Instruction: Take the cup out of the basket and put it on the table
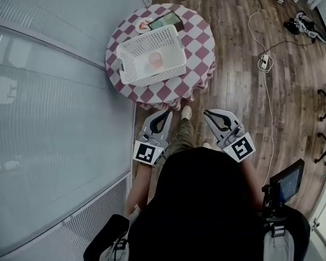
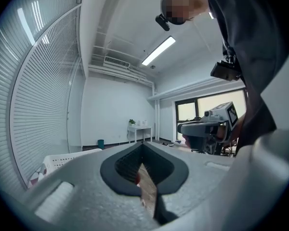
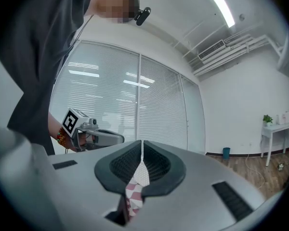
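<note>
A frosted glass wall (image 1: 43, 118) is filling the left of the head view as I am working both tools from afar. Just right of it, a round table (image 1: 202, 64) draped in a red-and-white checked cloth (image 1: 198, 42) is standing on the brown wooden floor (image 1: 233, 15). It is carrying a white perforated plastic basket (image 1: 136, 50), and the translucent pink cup (image 1: 155, 60) is sitting inside that basket, toward its right-hand side and off the cloth. Below the table, my grey left gripper (image 1: 164, 113) is pointing up toward the table's near edge, well apart from the basket. Its jaws are pressing fully together with nothing between them, and only floorboards are showing through the slit in the left gripper view. A light shoe (image 1: 186, 112) of the person carrying the rig is showing between the two tools. To its right, my grey right gripper (image 1: 209, 114) is hanging level with the left one. Its jaws are likewise closing on nothing, and only a sliver of checked cloth is showing past them in the right gripper view. Further right, a white cable (image 1: 255, 26) is trailing across the floor.
</note>
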Action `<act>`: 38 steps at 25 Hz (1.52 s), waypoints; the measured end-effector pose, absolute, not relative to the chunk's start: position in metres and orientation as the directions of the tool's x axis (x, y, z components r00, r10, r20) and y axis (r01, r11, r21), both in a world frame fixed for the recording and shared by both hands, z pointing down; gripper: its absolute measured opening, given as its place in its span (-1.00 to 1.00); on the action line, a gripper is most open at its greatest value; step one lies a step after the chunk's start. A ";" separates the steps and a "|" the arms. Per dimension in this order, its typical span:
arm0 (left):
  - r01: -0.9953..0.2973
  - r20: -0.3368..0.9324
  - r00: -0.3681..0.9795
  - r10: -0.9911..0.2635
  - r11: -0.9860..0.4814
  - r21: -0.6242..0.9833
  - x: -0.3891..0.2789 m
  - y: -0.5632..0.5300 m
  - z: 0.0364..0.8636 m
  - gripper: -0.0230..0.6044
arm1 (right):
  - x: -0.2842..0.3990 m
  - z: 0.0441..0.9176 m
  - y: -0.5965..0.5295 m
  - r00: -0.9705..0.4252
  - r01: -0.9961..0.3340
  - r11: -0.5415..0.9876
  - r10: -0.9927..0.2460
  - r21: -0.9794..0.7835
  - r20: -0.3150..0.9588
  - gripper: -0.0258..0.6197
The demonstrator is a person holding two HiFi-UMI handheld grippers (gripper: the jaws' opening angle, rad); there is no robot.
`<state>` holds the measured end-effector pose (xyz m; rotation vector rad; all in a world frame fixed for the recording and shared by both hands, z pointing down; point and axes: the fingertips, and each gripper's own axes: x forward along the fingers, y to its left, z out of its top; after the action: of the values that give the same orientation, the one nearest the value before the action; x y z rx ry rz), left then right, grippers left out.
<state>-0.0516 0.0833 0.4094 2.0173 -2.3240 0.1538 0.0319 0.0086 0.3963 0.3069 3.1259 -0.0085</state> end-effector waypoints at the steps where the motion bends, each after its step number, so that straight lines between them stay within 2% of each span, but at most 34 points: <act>1: -0.990 0.125 -0.139 -0.982 0.135 -0.042 -0.066 0.079 0.410 -0.92 | 0.024 0.397 0.003 -0.983 0.185 0.983 0.185 -0.004 0.010 -0.87; 9: -0.996 0.248 -0.053 -0.967 0.034 -0.077 -0.174 0.044 0.420 -0.91 | -0.033 0.399 -0.032 -0.994 0.100 0.994 0.101 -0.030 0.033 -0.87; 17: -0.981 0.397 0.032 -0.917 -0.105 -0.163 -0.244 0.010 0.450 -0.91 | -0.054 0.417 -0.049 -0.995 -0.003 1.000 -0.001 -0.026 0.095 -0.87; 23: -0.969 0.474 0.104 -0.875 -0.197 -0.151 -0.264 -0.008 0.480 -0.89 | -0.061 0.420 -0.061 -0.991 -0.076 0.997 -0.073 -0.019 0.110 -0.87; 28: -0.962 0.536 0.132 -0.834 -0.239 -0.135 -0.278 -0.021 0.501 -0.78 | -0.064 0.422 -0.071 -0.987 -0.119 0.993 -0.116 -0.018 0.111 -0.87; 38: -0.926 0.730 0.143 -0.668 -0.350 -0.139 -0.309 -0.033 0.569 -0.58 | -0.073 0.427 -0.088 -0.975 -0.181 0.983 -0.180 -0.002 0.130 -0.87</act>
<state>-0.3093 -0.0330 0.5690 2.0821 -1.5360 1.0390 -0.0726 -0.0877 0.4268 -0.2979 3.2577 -0.0220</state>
